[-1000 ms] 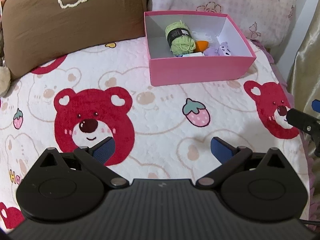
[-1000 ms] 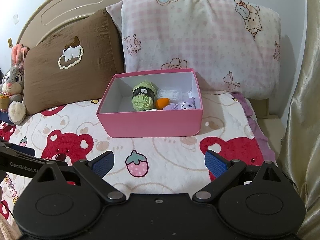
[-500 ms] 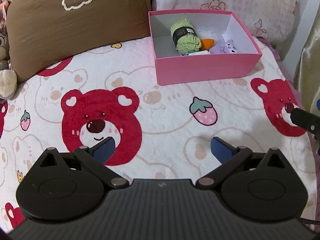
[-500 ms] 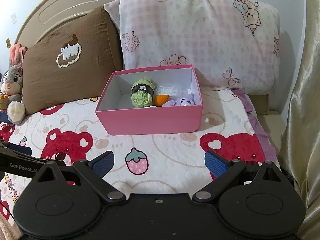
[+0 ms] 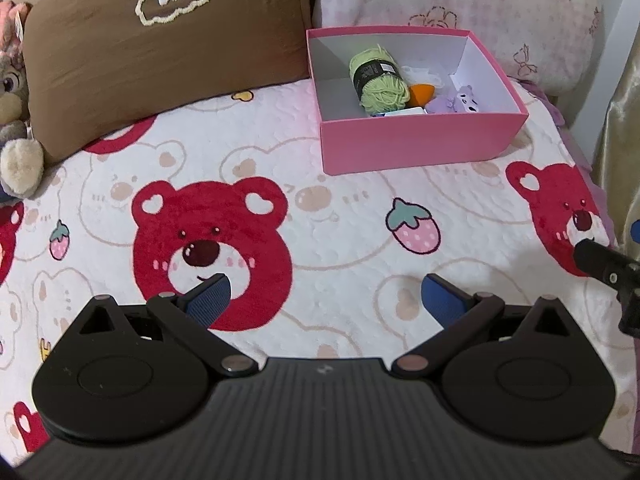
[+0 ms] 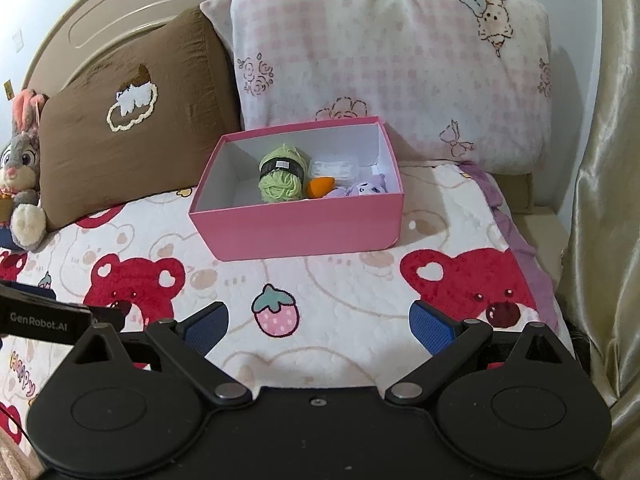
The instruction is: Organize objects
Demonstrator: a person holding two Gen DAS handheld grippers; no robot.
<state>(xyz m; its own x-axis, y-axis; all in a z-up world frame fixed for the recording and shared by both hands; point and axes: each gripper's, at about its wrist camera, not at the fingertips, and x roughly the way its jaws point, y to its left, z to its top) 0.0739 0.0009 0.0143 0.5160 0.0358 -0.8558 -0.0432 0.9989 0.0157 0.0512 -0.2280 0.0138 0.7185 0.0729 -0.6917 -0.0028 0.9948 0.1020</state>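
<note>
A pink box (image 5: 416,144) (image 6: 304,224) sits on the bear-print blanket near the pillows. Inside lie a green yarn skein (image 5: 378,76) (image 6: 281,178), an orange piece (image 5: 422,94) (image 6: 319,186), a purple plush toy (image 5: 460,100) (image 6: 370,189) and a clear white packet (image 6: 334,169). My left gripper (image 5: 326,296) is open and empty, low over the blanket well short of the box. My right gripper (image 6: 318,326) is open too, holding nothing, also short of the box. The right gripper's tip (image 5: 600,264) shows at the left wrist view's right edge.
A brown pillow (image 5: 160,48) (image 6: 128,132) and a pink checked pillow (image 5: 460,4) (image 6: 392,64) lean on the headboard behind the box. A plush rabbit (image 6: 22,172) (image 5: 14,100) sits at far left. A gold curtain (image 6: 604,200) hangs along the bed's right edge.
Both grippers have drawn back from the box, which now looks smaller and farther in each view. More of the blanket and the plush rabbit shows. Both stay open.
</note>
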